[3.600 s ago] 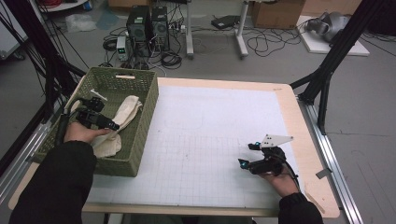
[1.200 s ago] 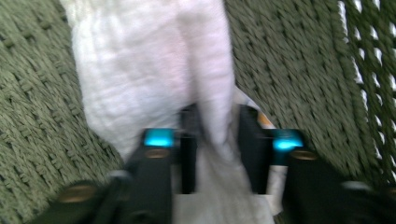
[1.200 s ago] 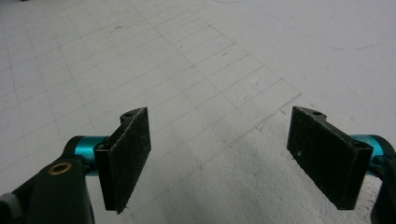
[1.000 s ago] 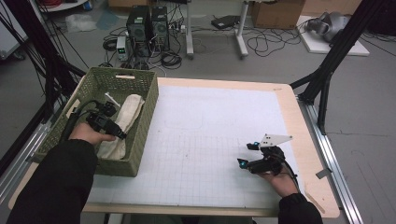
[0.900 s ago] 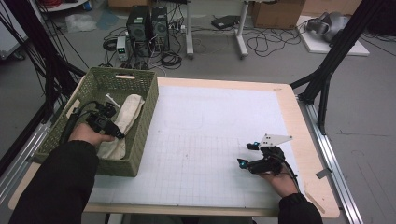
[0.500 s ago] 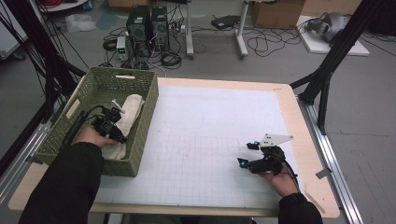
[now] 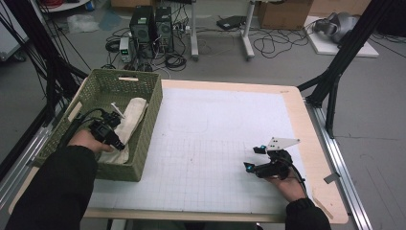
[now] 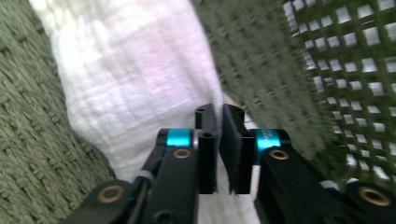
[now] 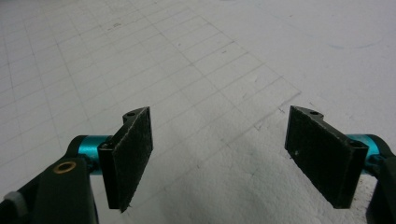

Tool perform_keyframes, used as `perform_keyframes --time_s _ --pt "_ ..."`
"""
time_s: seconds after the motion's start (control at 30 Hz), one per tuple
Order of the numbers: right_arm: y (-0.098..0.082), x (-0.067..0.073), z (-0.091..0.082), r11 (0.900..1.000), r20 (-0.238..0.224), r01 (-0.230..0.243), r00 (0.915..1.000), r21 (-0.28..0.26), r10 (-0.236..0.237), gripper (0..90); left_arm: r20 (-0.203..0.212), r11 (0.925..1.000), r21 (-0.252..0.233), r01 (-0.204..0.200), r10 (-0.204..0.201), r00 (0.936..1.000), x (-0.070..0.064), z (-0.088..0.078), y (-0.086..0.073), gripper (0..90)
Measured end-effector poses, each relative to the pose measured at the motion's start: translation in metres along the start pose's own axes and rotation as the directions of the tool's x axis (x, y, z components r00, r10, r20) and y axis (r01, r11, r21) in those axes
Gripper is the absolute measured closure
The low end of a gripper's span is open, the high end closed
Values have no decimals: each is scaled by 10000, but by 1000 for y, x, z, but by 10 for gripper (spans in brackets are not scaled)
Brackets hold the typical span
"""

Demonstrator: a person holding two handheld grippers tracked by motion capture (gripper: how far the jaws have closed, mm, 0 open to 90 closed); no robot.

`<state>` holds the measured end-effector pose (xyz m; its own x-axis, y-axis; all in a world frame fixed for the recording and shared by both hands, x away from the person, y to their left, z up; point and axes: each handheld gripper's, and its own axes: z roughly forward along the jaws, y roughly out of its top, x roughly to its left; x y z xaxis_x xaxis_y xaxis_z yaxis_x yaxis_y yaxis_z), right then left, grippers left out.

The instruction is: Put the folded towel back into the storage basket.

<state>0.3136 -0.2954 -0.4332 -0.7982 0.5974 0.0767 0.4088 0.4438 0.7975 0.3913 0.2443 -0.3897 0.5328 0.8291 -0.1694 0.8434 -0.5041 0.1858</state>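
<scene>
White, crinkle-woven cloth (image 8: 135, 79), folded and rumpled, lying inside green woven basket (image 7: 95, 86); pinched at edge by left gripper (image 8: 219, 116), jaws just closed; right gripper (image 9: 219, 154) gaping wide, empty.

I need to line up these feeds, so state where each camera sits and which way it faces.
High view: above the person's side, looking forward and down on the table; both forearms and tongs show.
Left gripper view: rides the left tongs, looking into the basket at the towel; closed black jaws show.
Right gripper view: rides the right tongs, looking along the mat; open jaws show.
Shared: high and left views both show towel and basket.
</scene>
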Motion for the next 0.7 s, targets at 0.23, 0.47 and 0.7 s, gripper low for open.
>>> perform_keyframes --time_s 0.23,0.47,0.7 --pt "0 -1 -1 10000 23 -54 10000 -75 55 225 -424 9842 -1518 910 -985 9942 7 -7 3 883" --pt "0 0 0 10000 31 -17 10000 -58 17 226 -223 9731 -1875 1336 -1402 9899 7 1 5 846" --pt "1 0 0 9999 -4 36 10000 -114 -36 226 -1159 9942 -1015 357 -474 9921 -7 14 8 686"
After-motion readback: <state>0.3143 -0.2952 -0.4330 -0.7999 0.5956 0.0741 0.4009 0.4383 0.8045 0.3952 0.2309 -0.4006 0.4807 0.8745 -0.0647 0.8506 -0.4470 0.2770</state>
